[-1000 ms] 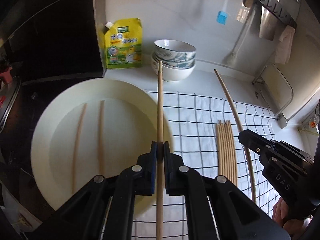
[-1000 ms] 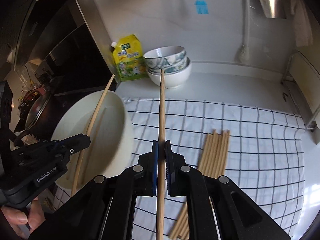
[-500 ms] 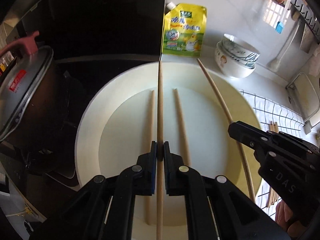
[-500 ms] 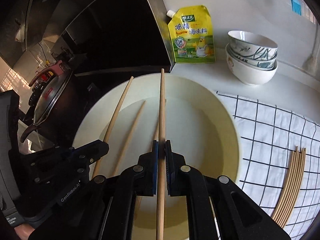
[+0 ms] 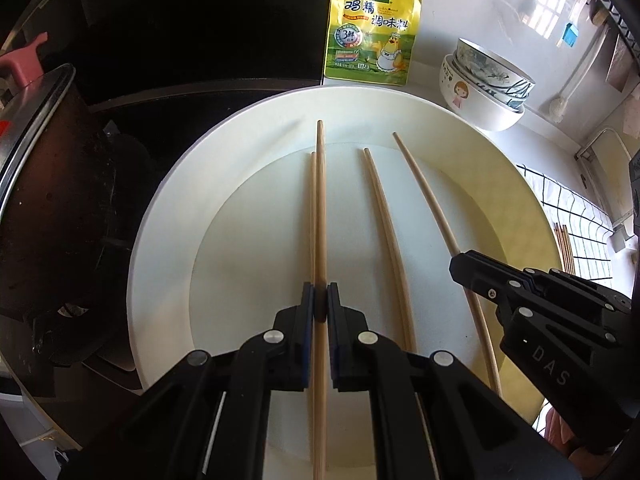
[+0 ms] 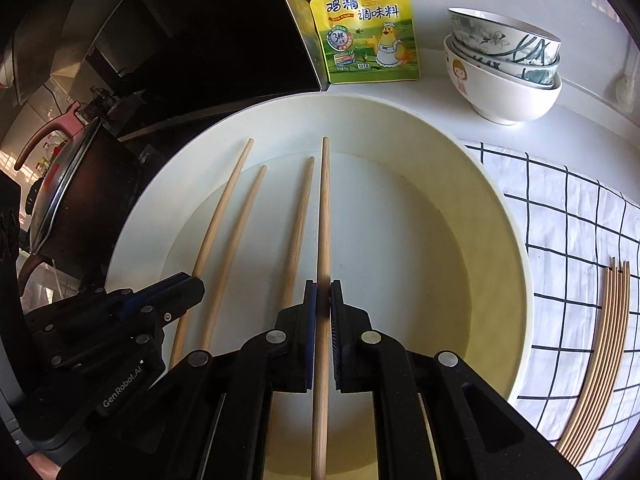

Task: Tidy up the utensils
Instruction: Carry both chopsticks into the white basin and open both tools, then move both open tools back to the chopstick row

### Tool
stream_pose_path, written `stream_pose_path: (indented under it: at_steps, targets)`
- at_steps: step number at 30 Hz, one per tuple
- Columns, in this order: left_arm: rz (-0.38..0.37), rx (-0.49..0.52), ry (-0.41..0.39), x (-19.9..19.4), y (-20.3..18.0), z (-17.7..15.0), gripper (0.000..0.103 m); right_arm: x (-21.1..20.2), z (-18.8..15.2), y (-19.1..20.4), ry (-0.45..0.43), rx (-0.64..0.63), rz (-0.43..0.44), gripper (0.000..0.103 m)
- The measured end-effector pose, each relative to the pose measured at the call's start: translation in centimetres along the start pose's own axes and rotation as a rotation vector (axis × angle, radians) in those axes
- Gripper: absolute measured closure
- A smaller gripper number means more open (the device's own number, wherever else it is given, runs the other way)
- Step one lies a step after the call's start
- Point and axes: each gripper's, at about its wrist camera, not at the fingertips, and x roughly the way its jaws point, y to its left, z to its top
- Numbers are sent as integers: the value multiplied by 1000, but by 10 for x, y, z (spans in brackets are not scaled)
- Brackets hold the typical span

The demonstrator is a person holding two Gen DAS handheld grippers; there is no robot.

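A large white plate (image 5: 160, 208) (image 6: 516, 240) fills both views. Two wooden chopsticks lie in it, one (image 5: 312, 216) (image 6: 240, 248) on the left and one (image 5: 384, 232) (image 6: 298, 236) to its right. My left gripper (image 5: 320, 300) (image 6: 192, 286) is shut on a third chopstick (image 5: 320, 184) (image 6: 224, 216), which points away over the plate, right beside the left lying one. My right gripper (image 6: 322, 304) (image 5: 458, 266) is shut on a fourth chopstick (image 6: 325, 208) (image 5: 424, 192), next to the other lying one. Whether the held sticks touch the plate I cannot tell.
A bundle of several chopsticks (image 6: 600, 340) lies on a checked cloth (image 6: 560, 208) right of the plate. Stacked bowls (image 6: 504, 72) and a yellow seasoning pouch (image 6: 364, 28) stand behind it. A dark lidded pot (image 5: 52, 184) on the stove sits close at the left.
Both grippers have carried their chopsticks left from over the checked cloth to over the plate and come lower. The sticks now line up beside the two lying there.
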Motion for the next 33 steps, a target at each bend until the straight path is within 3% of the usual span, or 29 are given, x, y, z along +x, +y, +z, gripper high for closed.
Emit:
stream_pose_path:
  at_steps: [3, 5, 7, 20, 33]
  targets:
    - [2, -7, -6, -3, 3, 1, 87, -4, -4, -3, -18, 9, -16, 90]
    - [10, -14, -13, -7, 5, 0, 65, -8, -5, -5, -29, 16, -19, 82]
    - [12, -25, -27, -12, 7, -1, 56, -12, -7, -7, -36, 16, -23, 82]
    - [9, -25, -61, -42, -3, -13, 56, -49, -28, -19, -78, 31, -28, 82]
    - [-51, 34, -87, -65, -71, -23, 54, -104, -66, -74, -121, 96, -76, 82]
